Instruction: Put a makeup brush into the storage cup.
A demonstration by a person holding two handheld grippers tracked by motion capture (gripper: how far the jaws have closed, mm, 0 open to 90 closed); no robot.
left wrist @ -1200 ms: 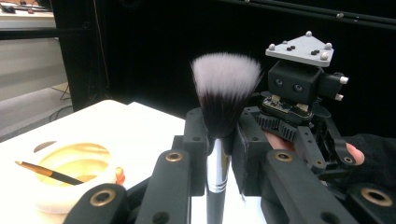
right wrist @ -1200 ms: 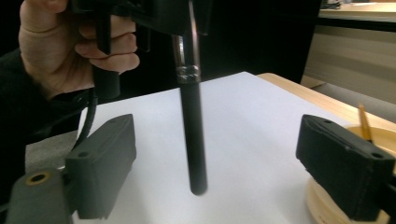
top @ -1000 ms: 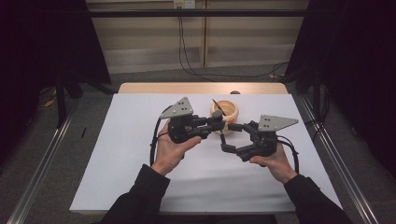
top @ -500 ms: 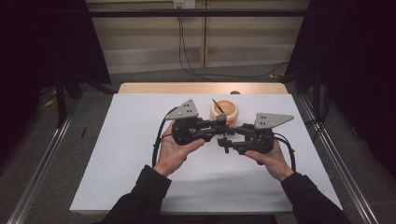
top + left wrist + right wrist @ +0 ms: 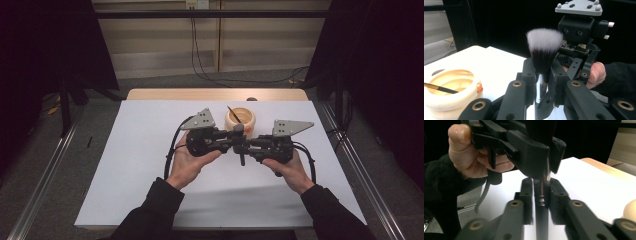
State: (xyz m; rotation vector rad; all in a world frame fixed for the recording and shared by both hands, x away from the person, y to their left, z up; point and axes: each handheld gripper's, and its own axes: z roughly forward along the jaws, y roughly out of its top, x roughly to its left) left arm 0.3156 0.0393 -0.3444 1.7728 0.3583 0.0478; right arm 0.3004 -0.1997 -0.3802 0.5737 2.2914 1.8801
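Observation:
A makeup brush [image 5: 239, 129] with white-tipped dark bristles [image 5: 544, 42] stands upright above the middle of the white table [image 5: 125, 175]. My left gripper [image 5: 234, 142] is shut on its shiny ferrule just under the bristles [image 5: 541, 75]. My right gripper [image 5: 246, 147] comes in from the opposite side, lower down, and its jaws lie tight against both sides of the black handle [image 5: 541, 220]. The handle's lower end [image 5: 242, 161] hangs below both grippers. A pale round bowl [image 5: 246, 119] with a thin stick-like brush [image 5: 233, 113] leaning in it stands just behind them.
The bowl's rim [image 5: 451, 101] carries a small orange piece [image 5: 479, 87]. A bare wooden strip [image 5: 215, 94] runs along the table's far edge. Metal rails [image 5: 365, 170] flank the table on both sides, and cables [image 5: 200, 60] hang on the floor behind.
Both hands moved toward each other and slightly away from the person. The right gripper, apart from the left a second ago, now meets it at the brush handle.

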